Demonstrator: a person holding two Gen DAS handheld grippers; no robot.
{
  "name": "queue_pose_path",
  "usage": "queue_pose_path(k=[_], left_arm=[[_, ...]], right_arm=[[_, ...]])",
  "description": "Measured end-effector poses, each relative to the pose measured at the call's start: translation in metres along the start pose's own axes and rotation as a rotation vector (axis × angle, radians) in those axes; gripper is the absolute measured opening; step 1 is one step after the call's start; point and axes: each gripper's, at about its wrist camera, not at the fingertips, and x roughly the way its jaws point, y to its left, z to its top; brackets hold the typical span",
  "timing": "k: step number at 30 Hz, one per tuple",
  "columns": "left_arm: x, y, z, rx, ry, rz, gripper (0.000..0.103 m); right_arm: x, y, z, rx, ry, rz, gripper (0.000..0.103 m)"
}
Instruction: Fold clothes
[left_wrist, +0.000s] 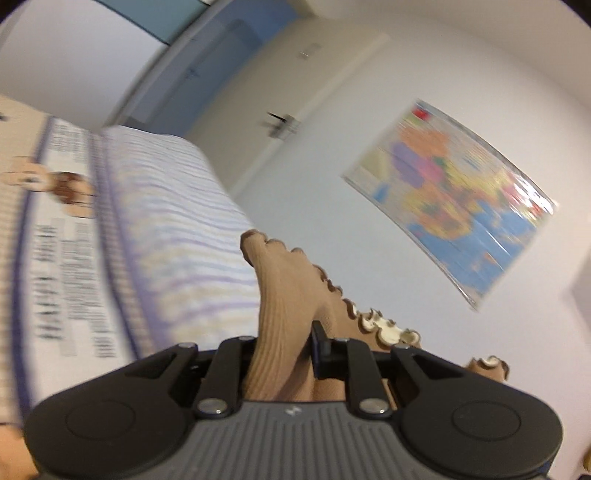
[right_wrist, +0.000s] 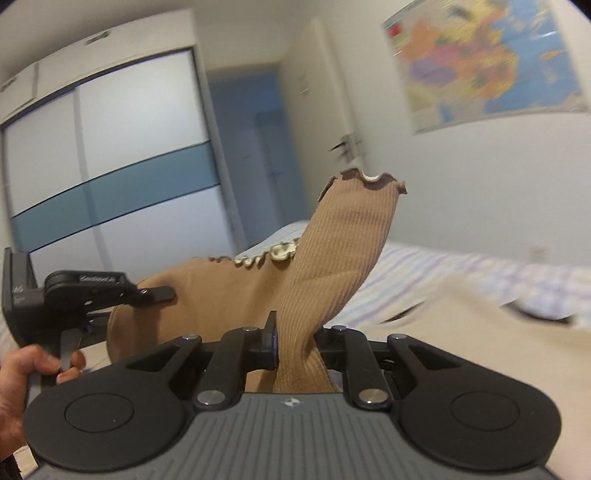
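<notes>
Garment (right_wrist: 332, 254) aloft over bed (right_wrist: 461, 269) | left hand-held gripper (left_wrist: 291, 343) and right hand-held gripper (right_wrist: 295, 347) both clamped on ribbed cloth | likely spreading it for folding

A bed (right_wrist: 424, 266) with a striped purple-and-white sheet carries a beige cover (right_wrist: 461, 325) lying on it.

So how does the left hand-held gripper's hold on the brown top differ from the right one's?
The left hand-held gripper pinches a broad bunch of the brown ribbed top near its scalloped hem; the right hand-held gripper pinches a narrow twisted strip that rises to a frilled cuff. Both are shut on the same garment.
</notes>
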Motion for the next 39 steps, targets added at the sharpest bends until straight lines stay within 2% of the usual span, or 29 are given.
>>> queue_pose_path(k=[6,12,16,18,20,21,23,24,26,28,30,33,36,37,39], left_arm=[[0.070,-0.077,0.002,0.081,0.092,-0.117,0.018],[0.145,-0.124,-0.030,0.166,0.178,-0.163,0.018],[0.180,-0.134,-0.052,0.245,0.213,-0.141,0.021],[0.193,-0.134,-0.059,0.295,0.224,-0.098,0.026],[0.194,-0.129,-0.055,0.310,0.212,-0.056,0.028],[0.191,-0.125,-0.053,0.312,0.199,-0.038,0.030],[0.178,-0.118,-0.048,0.325,0.149,0.004,0.045],[0.169,-0.116,-0.046,0.343,0.121,0.020,0.047],[0.151,-0.115,-0.044,0.392,0.063,0.043,0.058],[0.136,-0.116,-0.045,0.435,0.031,0.051,0.064],[0.126,-0.118,-0.048,0.457,0.030,0.048,0.064],[0.127,-0.111,-0.063,0.459,0.114,0.035,0.064],[0.153,-0.097,-0.081,0.483,0.284,0.110,0.064],[0.160,-0.093,-0.085,0.497,0.318,0.135,0.064],[0.164,-0.091,-0.087,0.521,0.332,0.169,0.064]], right_arm=[[-0.024,-0.063,0.003,0.028,-0.065,-0.172,0.016],[-0.038,-0.119,-0.008,0.057,-0.085,-0.338,0.017],[-0.037,-0.142,-0.029,0.052,-0.035,-0.404,0.019],[-0.034,-0.148,-0.036,0.031,-0.015,-0.456,0.027],[-0.030,-0.153,-0.042,0.007,0.005,-0.510,0.039],[-0.030,-0.156,-0.042,-0.004,0.005,-0.537,0.042],[-0.032,-0.162,-0.040,-0.025,-0.003,-0.591,0.043],[-0.034,-0.165,-0.039,-0.036,-0.007,-0.618,0.043],[-0.038,-0.164,-0.035,-0.040,-0.028,-0.603,0.044],[-0.042,-0.160,-0.032,-0.049,-0.046,-0.570,0.048],[-0.043,-0.147,-0.032,-0.073,-0.049,-0.526,0.050],[-0.034,-0.134,-0.033,-0.098,-0.016,-0.453,0.051],[-0.017,-0.140,-0.039,-0.067,0.076,-0.428,0.051],[-0.011,-0.145,-0.042,-0.054,0.115,-0.434,0.051],[-0.007,-0.157,-0.048,0.005,0.162,-0.421,0.055]])
